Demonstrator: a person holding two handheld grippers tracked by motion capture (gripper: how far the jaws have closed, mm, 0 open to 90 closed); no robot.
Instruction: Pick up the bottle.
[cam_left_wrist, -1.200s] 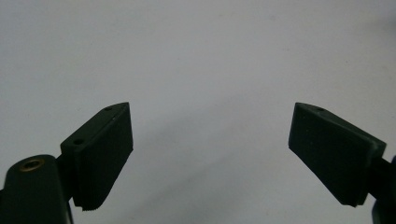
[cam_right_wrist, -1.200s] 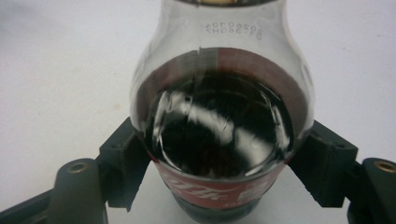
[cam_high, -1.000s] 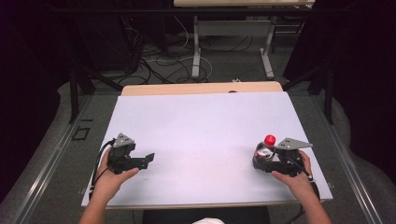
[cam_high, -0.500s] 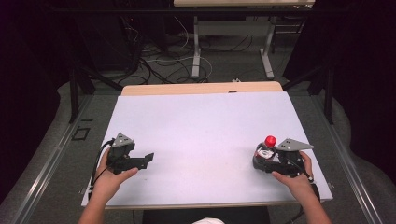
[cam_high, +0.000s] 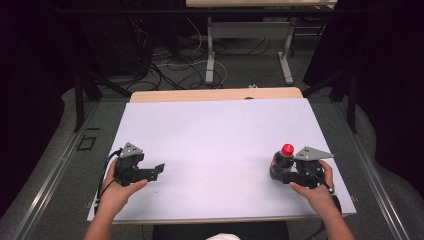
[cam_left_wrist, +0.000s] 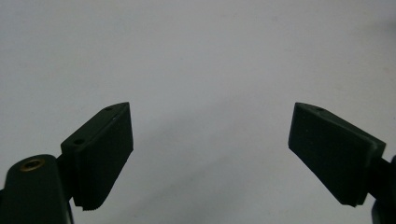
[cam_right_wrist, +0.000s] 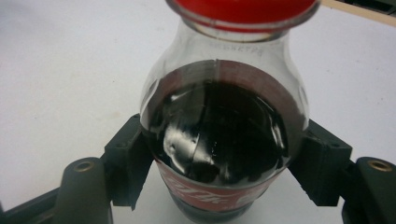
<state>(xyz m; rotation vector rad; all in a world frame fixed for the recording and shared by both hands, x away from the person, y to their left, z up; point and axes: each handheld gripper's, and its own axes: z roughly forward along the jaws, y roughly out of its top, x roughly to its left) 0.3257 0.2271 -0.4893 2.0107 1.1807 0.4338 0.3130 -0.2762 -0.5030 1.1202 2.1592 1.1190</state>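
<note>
Red-capped cola bottle clamped upright in right tongs, left tongs spread wide, holding nothing

A white desk fills the middle of the high view, its surface matt and evenly lit. A strip of pale wood runs along its far edge. Grey floor lies to either side, with metal rails running along the desk's left and right. Beyond the desk, a tangle of cables lies on the floor between the grey legs of a second table, whose light top shows at the upper edge. Black curtains close off both sides, leaving the room's edges dark.
</note>
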